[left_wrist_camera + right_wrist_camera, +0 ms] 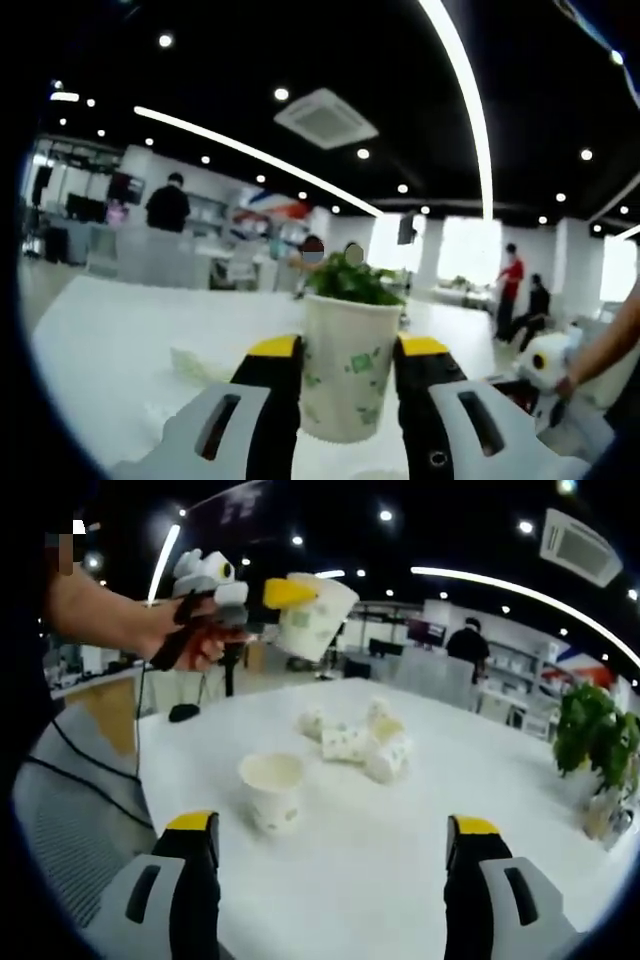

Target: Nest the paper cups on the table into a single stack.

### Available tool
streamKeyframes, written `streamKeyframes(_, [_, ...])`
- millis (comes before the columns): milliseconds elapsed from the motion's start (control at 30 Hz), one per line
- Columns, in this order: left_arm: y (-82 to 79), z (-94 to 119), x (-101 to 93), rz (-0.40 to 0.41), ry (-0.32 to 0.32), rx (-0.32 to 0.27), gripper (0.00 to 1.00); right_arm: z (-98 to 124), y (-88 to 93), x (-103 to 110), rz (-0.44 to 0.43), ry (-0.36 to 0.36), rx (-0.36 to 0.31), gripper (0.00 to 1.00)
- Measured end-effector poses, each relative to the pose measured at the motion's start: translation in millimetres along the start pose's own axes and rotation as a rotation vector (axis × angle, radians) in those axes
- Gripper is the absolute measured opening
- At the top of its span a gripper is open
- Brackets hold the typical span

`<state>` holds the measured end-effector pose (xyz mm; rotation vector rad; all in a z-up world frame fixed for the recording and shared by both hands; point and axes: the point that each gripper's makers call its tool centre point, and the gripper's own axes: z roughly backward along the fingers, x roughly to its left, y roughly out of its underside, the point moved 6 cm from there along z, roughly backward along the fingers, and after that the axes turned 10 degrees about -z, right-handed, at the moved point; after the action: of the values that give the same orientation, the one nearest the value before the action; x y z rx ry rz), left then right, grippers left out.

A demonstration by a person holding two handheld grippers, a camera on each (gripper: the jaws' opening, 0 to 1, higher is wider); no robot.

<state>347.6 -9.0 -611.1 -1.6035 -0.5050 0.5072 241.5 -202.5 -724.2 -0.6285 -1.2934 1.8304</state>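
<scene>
The left gripper, clamped on a cup, holds it tilted high above the upright cup on the worktop, which stands nearer the gaping right gripper, apparently empty.

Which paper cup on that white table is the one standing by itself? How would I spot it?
Start at the white table. Near its middle lies a heap of tipped-over cups. Nearer the right claw stands the lone cup: upright, mouth open to the ceiling and apart from the heap, unlike the cup that the left claw holds aloft.
</scene>
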Motion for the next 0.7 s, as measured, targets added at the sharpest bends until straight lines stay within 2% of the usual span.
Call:
streamKeyframes(367, [6.6,6,-7.9,0.046,-0.008,-0.013,0.34,1,-7.0,3,-0.048,-0.034,-0.057,0.98])
streamKeyframes(700, [12.1,9,-21.3,0.06,0.001,-0.028,0.34,0,-6.6,3,-0.063,-0.036,-0.051,0.98])
